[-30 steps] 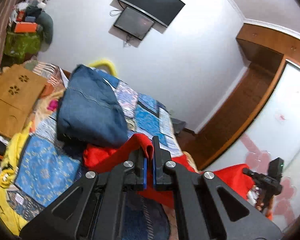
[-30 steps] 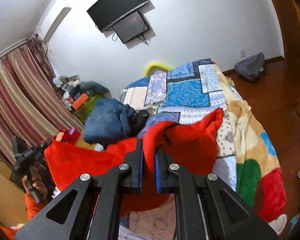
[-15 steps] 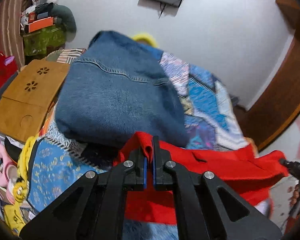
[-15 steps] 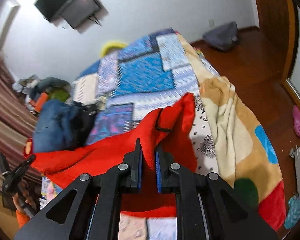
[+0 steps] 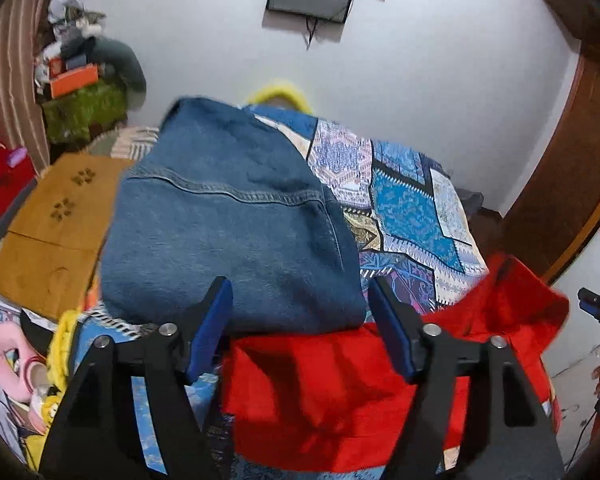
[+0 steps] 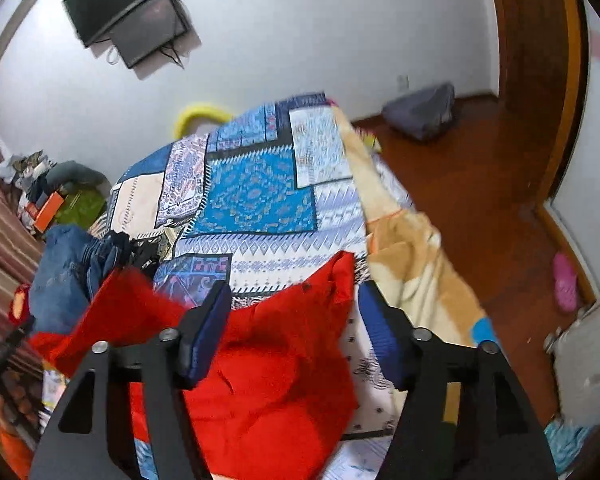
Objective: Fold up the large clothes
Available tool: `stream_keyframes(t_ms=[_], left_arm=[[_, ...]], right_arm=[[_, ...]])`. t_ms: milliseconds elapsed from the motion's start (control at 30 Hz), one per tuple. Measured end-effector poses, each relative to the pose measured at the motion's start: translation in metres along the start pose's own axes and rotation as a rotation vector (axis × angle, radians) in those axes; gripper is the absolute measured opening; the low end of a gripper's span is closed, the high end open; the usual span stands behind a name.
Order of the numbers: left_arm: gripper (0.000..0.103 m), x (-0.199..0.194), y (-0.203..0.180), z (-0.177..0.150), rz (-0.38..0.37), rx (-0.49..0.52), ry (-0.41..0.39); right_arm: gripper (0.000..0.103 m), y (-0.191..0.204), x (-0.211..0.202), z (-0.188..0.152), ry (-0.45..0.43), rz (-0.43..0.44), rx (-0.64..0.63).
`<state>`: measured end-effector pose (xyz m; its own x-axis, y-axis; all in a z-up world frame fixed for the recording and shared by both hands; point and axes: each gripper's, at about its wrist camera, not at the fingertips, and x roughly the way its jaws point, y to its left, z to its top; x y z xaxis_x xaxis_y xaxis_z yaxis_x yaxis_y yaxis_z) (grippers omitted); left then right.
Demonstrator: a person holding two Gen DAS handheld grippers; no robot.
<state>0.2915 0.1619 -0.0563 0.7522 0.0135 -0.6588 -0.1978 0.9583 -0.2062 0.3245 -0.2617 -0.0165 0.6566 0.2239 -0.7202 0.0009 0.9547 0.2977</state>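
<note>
A red garment (image 5: pixel 340 396) lies bunched across the near end of the bed (image 5: pixel 412 208); it also shows in the right wrist view (image 6: pixel 268 368). My left gripper (image 5: pixel 300 320) is open above its left part, with nothing between the pads. My right gripper (image 6: pixel 294 326) is open above its right part, also empty. A folded blue denim garment (image 5: pixel 228 220) lies just beyond the red one, seen in the right wrist view (image 6: pixel 64 276) at the left.
The bed has a blue patchwork cover (image 6: pixel 260 196) and a beige blanket (image 6: pixel 404 264) hanging off its right side. A brown cardboard box (image 5: pixel 48 232) sits left of the bed. Wooden floor (image 6: pixel 480 168) with a grey bag (image 6: pixel 420 116) lies to the right.
Both grippers were shut on the red garment and lowered it towards the bed. Now both have opened and let it go, and it lies on the bed.
</note>
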Motion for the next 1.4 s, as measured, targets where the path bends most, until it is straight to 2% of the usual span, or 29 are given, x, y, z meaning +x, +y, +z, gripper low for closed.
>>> stream_keyframes(t_ms=[100,233,333,467,567,733,833,867,900,933,1000,1067,1167,1300,1400], left_arm=[[0.089,-0.012,0.009,-0.016,0.003,-0.001,0.024],[0.090,-0.011,0.031,-0.054,0.019,-0.027,0.108],[0.090,0.004,0.052,-0.086,-0.002,-0.108,0.203],[0.089,0.039,0.073,-0.130,-0.077,-0.258,0.365],[0.089,0.064,0.076,-0.151,-0.135,-0.334,0.440],[0.089,0.093,0.064,-0.146,-0.196,-0.369,0.436],[0.087,0.104,0.053,-0.134,-0.163,-0.335,0.401],[0.079,0.104,0.049,-0.131,-0.154,-0.324,0.384],[0.069,0.106,0.045,-0.127,-0.144,-0.308,0.368],[0.065,0.105,0.042,-0.126,-0.134,-0.296,0.362],[0.031,0.102,0.035,-0.122,-0.124,-0.264,0.345],[0.012,0.095,0.028,-0.118,-0.149,-0.235,0.342],[0.007,0.068,0.023,-0.114,-0.177,-0.196,0.312],[0.006,0.029,0.016,-0.113,-0.260,-0.161,0.317],[0.006,-0.006,0.005,-0.121,-0.287,-0.084,0.316]], right_arm=[[0.065,-0.003,-0.004,-0.020,0.042,-0.001,-0.031],[0.065,-0.011,0.009,-0.055,0.135,-0.007,-0.037],[0.065,-0.020,0.024,-0.082,0.216,0.009,0.002],[0.065,-0.028,0.046,-0.105,0.298,0.075,0.101],[0.066,-0.023,0.056,-0.109,0.287,0.109,0.135],[0.069,-0.009,0.071,-0.104,0.276,0.123,0.133],[0.069,-0.003,0.080,-0.105,0.276,0.115,0.119],[0.066,-0.002,0.083,-0.105,0.274,0.115,0.116],[0.058,0.001,0.085,-0.105,0.269,0.110,0.103],[0.044,0.002,0.086,-0.105,0.269,0.109,0.094],[0.026,0.005,0.088,-0.106,0.285,0.126,0.086],[0.021,0.007,0.083,-0.105,0.283,0.148,0.085],[0.018,0.009,0.065,-0.102,0.256,0.170,0.071],[0.017,0.011,0.029,-0.102,0.209,0.191,0.046],[0.017,0.008,0.003,-0.112,0.186,0.188,0.027]])
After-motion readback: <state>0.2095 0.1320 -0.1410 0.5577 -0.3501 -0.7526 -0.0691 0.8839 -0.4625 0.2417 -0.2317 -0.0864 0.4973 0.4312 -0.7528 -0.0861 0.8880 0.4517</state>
